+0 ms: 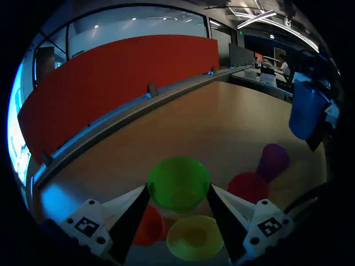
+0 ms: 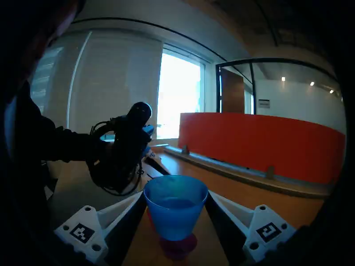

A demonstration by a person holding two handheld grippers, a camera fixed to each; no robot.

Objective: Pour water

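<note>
1. Left gripper (image 1: pixel 177 189) is clamped on the green cup (image 1: pixel 178 175), above the table (image 1: pixel 213 119): hold it upright.
2. Right gripper (image 2: pixel 175 195) clasps the blue cup (image 2: pixel 175 219), water inside: bring it over the green rim, tilt slowly.

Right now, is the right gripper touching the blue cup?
Touching. In the right gripper view, both fingers of the right gripper press on the blue cup.
</note>
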